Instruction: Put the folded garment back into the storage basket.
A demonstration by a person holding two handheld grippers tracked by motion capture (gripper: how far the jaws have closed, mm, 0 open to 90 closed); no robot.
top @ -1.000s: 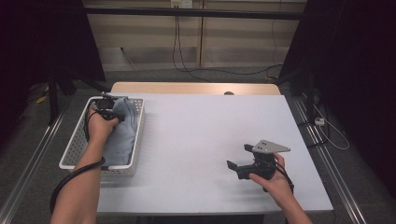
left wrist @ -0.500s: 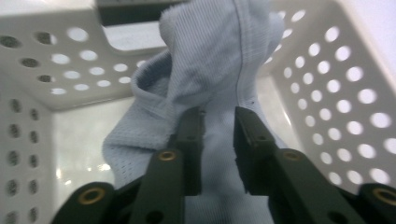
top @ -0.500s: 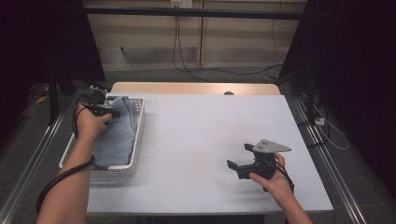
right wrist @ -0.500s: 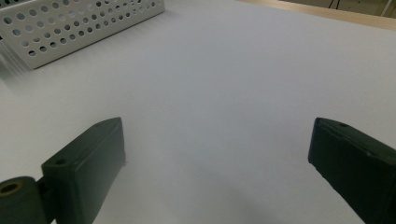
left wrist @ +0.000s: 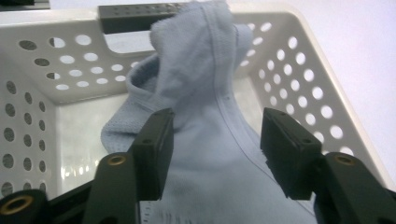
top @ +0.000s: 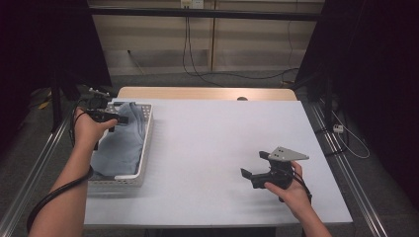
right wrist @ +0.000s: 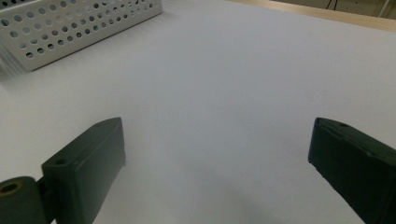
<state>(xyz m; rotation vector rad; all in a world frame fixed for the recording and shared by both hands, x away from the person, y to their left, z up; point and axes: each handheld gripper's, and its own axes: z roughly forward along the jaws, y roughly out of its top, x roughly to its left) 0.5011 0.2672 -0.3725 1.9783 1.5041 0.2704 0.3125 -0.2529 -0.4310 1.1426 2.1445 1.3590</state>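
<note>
Looking down from the high view, a white table (top: 207, 143) holds one white perforated basket (top: 144, 143) at its left edge, and one light blue garment (top: 121, 143) lies inside that basket, covering most of its floor. Two forearms come in from the bottom, each hand holding one black two-jaw gripper, so there are two grippers in all. The left gripper (top: 106, 117) hangs above the far end of the basket, over the upper part of the garment. In the left gripper view its two black jaws stand apart on either side of a raised fold of the blue garment (left wrist: 205, 93); the cloth runs between them, yet neither pad presses on it, and a gap shows beside each pad. Those jaws have just been opening, with the fold standing loose between them. The fold leans against the basket (left wrist: 303, 70) at its far end wall, just below the one handle slot, and the rest of the cloth spreads down across the basket floor. The right gripper (top: 254, 170) sits low over the bare near right part of the table, well apart from the basket, with one grey three-cornered plate on top of it. In the right gripper view its two jaws are spread wide with bare white table (right wrist: 224, 93) between them, and one corner of the basket (right wrist: 70, 28) shows far off at the upper left.
</note>
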